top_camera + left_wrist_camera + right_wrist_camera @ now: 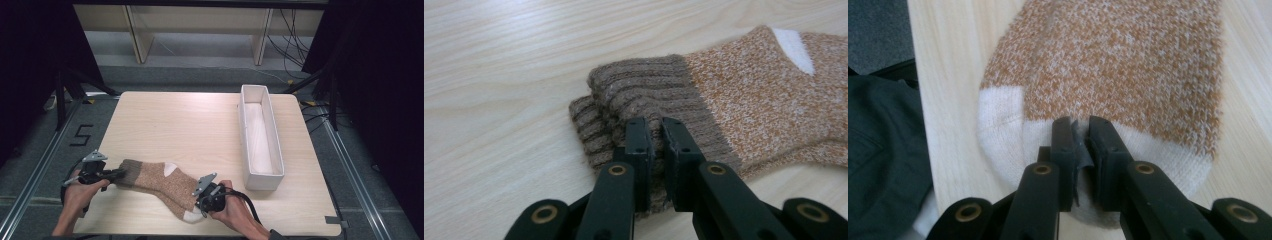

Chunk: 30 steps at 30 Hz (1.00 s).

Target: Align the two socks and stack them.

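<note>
A: Where is the sock (159,184)?

B: It is laid flat on the table (200,130), near the front edge. The brown cuff (644,95) is pinched in the left claw (116,174). The white toe (1008,120) is pinched in the right claw (204,204).

A: Are both claws closed?

B: Yes. In the left gripper view the jaws are shut tight on the cuff, with the wool squeezed between them. In the right gripper view the jaws are shut on the toe, and a bit of cloth is caught in the thin gap.

A: So which step is this?

B: It looks like the grabbing step. The sock is held at both ends but not yet lifted.

A: What should be done next?

B: Both ends should be lifted together, so the sock is kept stretched. Then it can probably be carried to the white box (274,145), which is well off to the side of the right claw, farther up the table. The grip must be kept firm, or an end could be dropped.
</note>
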### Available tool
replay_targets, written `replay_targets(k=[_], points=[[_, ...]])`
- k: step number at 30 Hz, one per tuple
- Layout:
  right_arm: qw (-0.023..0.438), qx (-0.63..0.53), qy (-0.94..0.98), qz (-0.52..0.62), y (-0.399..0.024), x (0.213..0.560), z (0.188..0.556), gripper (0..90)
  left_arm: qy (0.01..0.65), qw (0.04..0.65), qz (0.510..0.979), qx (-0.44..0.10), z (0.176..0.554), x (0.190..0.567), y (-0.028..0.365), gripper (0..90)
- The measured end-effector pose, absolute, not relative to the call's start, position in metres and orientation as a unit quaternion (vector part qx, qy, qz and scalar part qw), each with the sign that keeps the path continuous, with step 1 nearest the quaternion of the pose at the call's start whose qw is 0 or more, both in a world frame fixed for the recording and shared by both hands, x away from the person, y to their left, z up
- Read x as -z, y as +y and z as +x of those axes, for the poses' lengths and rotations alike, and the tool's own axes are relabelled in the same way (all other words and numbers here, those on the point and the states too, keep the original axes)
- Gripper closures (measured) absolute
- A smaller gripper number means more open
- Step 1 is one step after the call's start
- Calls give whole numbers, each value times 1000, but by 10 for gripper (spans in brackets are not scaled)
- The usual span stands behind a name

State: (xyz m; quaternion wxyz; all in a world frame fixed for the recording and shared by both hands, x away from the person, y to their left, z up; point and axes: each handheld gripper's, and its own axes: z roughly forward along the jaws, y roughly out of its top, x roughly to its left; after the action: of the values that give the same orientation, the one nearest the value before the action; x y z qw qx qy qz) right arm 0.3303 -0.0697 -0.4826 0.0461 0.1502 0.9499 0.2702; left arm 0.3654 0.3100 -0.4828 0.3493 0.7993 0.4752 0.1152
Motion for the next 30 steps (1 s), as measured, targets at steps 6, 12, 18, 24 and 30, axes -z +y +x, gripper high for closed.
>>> replay_targets(k=[6,12,18,24,30], points=[[55,-256,948,178,-89,480,336,825,459,353,809,-102,354,483,297,818],[57,-252,947,193,-102,479,341,826,453,369,805,-108,339,483,290,819],[57,-272,939,204,-108,475,340,787,453,375,800,-121,337,479,290,811],[111,-299,921,225,-126,449,337,748,456,383,792,-133,337,473,295,813],[112,-286,922,235,-130,451,339,679,458,372,798,-125,338,479,295,811]])
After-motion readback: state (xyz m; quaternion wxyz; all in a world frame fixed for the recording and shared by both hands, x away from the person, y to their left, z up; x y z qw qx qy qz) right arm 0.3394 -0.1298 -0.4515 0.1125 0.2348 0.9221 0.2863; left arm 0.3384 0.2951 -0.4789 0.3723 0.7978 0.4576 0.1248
